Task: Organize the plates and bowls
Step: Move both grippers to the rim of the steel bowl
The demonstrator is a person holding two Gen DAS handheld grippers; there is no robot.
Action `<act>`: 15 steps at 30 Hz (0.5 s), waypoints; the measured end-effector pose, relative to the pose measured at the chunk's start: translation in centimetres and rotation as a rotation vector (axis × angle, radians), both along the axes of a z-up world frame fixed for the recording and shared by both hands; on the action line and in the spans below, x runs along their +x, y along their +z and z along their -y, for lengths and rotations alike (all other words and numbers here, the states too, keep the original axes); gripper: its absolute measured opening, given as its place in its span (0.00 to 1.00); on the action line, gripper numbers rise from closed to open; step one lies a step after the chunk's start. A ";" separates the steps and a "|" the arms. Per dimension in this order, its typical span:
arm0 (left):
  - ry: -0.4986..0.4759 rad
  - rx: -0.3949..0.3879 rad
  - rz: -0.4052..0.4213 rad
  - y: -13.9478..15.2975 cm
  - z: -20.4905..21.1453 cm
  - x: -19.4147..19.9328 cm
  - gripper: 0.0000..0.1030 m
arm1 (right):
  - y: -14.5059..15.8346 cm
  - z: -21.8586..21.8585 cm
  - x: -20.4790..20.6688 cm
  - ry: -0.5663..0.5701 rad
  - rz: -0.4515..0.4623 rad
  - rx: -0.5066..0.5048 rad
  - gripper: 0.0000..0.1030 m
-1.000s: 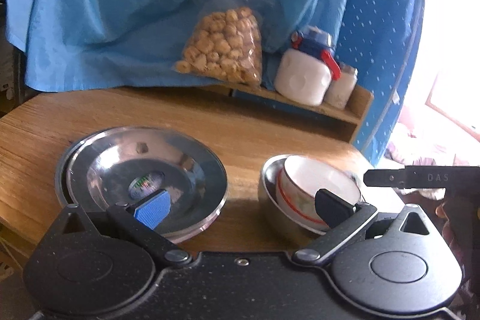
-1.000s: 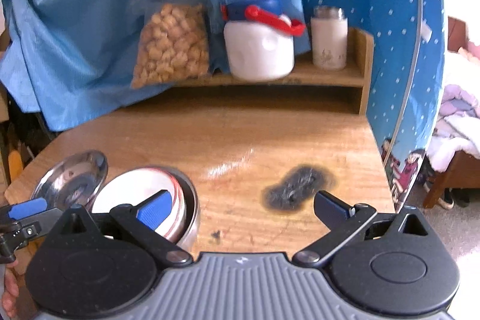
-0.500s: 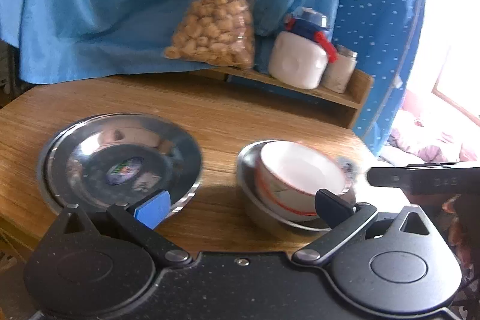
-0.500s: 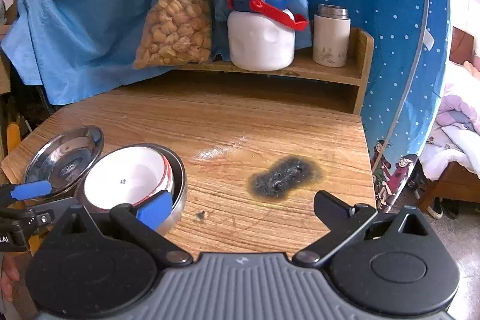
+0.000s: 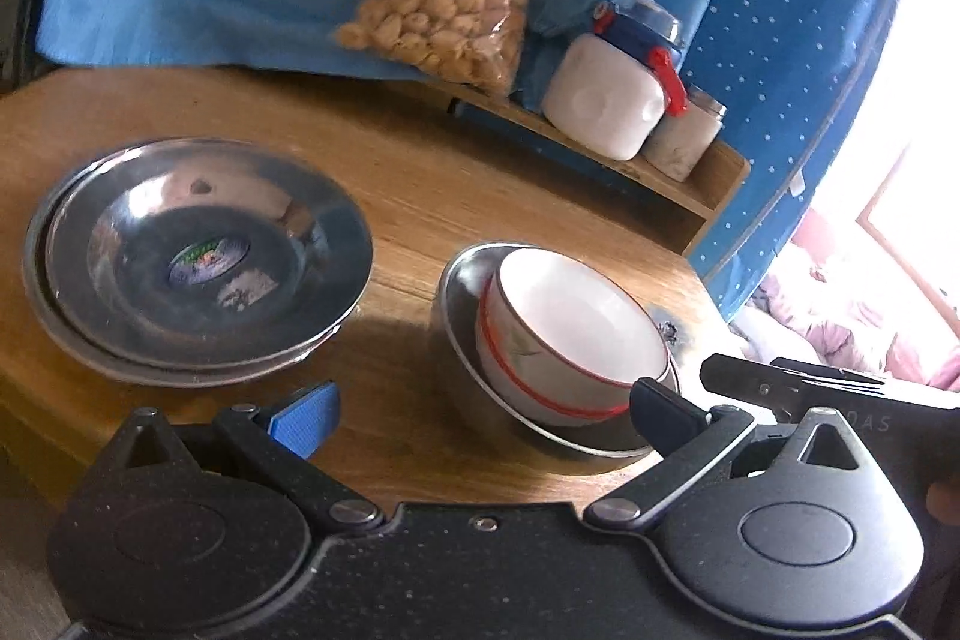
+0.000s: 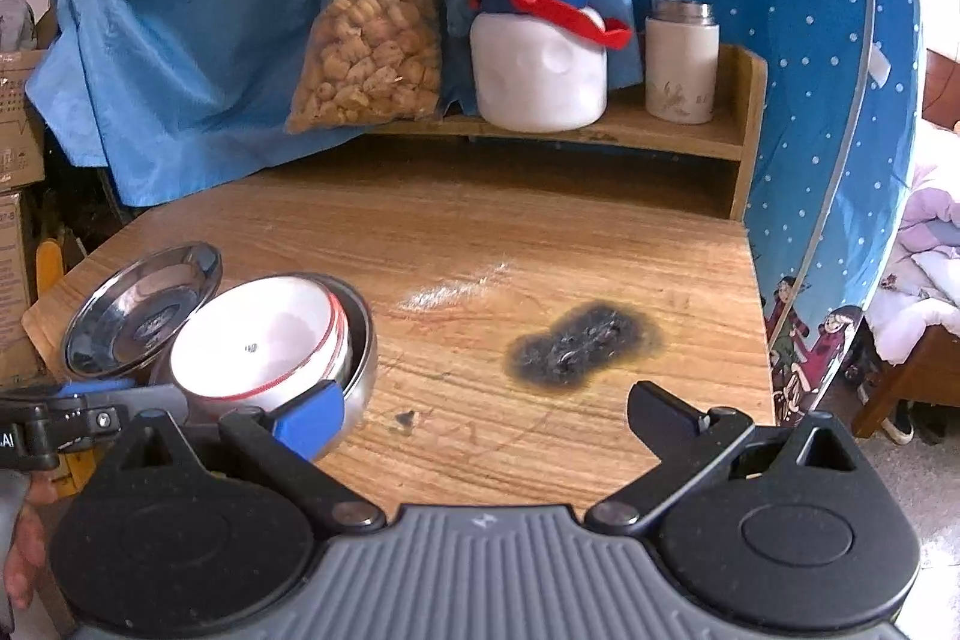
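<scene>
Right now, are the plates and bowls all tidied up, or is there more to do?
Mostly done, it seems. The steel plates sit stacked in one pile, and the white bowl is nested, a bit tilted, inside the steel bowl beside them. Neither claw holds anything: the left claw and right claw are both open. Maybe the white bowl just needs straightening.

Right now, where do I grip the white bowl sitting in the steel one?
Pinch the white bowl by its raised near rim, one of the fingers inside and one outside. It sits tilted in the steel bowl, so that edge stands clear. Probably easiest from the right gripper side.
</scene>
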State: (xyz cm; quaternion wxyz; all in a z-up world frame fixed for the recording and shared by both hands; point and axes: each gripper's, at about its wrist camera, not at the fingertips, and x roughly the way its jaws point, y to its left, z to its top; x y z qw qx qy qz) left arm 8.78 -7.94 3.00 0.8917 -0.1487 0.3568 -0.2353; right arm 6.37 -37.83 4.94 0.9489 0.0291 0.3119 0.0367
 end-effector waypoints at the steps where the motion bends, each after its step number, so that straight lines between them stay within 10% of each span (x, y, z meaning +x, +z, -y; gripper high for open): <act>1: 0.006 0.000 0.004 0.0 -0.1 0.0 0.99 | 0.1 0.0 0.1 0.002 0.003 0.002 1.00; 15: 0.093 0.105 -0.027 -0.2 -0.4 0.3 0.99 | -0.1 -1.3 0.1 0.025 0.009 -0.041 1.00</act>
